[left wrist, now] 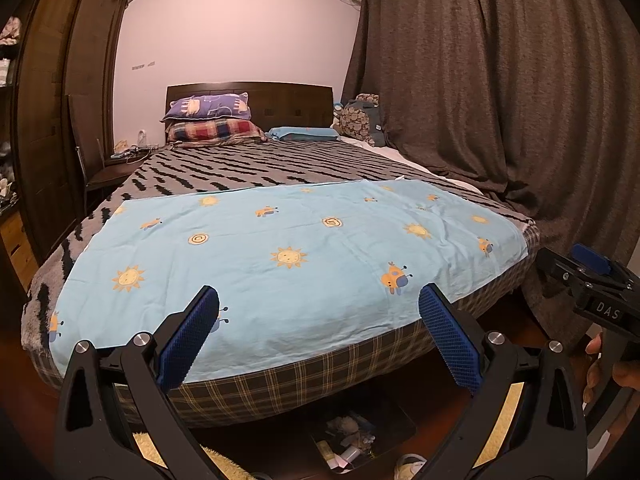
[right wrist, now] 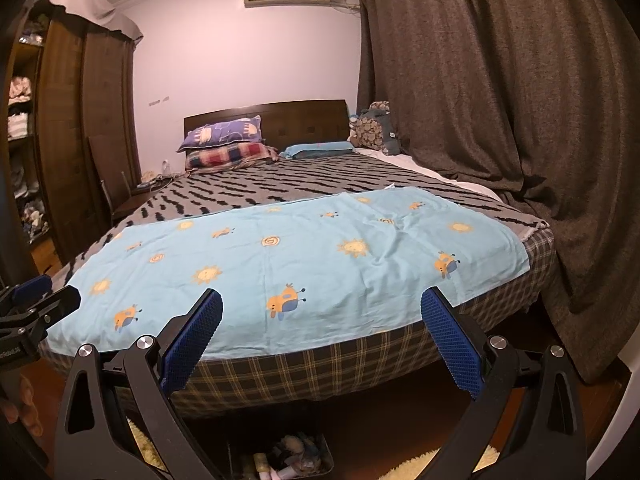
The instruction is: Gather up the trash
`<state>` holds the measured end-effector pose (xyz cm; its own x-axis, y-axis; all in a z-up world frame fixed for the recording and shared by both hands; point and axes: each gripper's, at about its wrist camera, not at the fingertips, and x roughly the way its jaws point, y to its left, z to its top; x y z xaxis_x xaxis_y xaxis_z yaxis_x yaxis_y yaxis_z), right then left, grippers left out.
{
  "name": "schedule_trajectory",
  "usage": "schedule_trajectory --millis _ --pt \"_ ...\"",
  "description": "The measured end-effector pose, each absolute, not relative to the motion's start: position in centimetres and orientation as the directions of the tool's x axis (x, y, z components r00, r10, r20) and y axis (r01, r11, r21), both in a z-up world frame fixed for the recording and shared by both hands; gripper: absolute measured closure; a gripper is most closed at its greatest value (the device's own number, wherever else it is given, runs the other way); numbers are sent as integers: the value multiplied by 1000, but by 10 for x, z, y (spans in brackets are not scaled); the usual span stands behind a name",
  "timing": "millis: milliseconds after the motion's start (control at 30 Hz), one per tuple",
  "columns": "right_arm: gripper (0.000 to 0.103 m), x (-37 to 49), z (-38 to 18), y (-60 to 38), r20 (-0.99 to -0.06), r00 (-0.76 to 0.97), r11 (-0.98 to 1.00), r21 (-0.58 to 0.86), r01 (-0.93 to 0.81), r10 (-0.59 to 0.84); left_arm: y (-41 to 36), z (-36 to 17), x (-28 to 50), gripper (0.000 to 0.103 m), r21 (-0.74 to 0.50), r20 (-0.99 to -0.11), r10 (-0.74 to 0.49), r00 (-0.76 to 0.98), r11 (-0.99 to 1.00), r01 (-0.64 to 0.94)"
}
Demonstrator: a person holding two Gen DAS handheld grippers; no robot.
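Note:
A dark bin [left wrist: 396,436] with trash inside stands on the floor at the foot of the bed; it also shows in the right wrist view [right wrist: 326,450]. It holds crumpled paper, tubes and wrappers [left wrist: 352,432]. My left gripper [left wrist: 320,308] is open and empty, held above the bin in front of the bed. My right gripper [right wrist: 322,312] is open and empty too, beside the left one. The right gripper shows at the right edge of the left wrist view [left wrist: 592,276]. The left gripper shows at the left edge of the right wrist view [right wrist: 36,304].
A bed [left wrist: 280,384] with a plaid mattress side carries a light blue cartoon sheet [left wrist: 280,264] and a zebra blanket [left wrist: 260,168]. Pillows lie at the headboard. Dark curtains [left wrist: 500,100] hang on the right, a wooden wardrobe [left wrist: 52,100] stands on the left. A yellow shaggy rug [right wrist: 416,468] lies on the floor.

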<state>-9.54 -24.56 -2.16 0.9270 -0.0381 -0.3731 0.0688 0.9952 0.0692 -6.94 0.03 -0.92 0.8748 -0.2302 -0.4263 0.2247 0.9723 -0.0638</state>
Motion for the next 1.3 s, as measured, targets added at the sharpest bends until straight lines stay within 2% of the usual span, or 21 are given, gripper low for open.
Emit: schedule_trajectory --millis 967,1300 --pt "3 -93 -21 -247 -371 928 995 70 72 -42 -1 -5 -70 8 -50 -420 -220 880 974 220" --pt "3 -94 -24 -248 -379 925 995 69 67 -36 1 -6 -68 8 -69 -448 -211 869 977 201"
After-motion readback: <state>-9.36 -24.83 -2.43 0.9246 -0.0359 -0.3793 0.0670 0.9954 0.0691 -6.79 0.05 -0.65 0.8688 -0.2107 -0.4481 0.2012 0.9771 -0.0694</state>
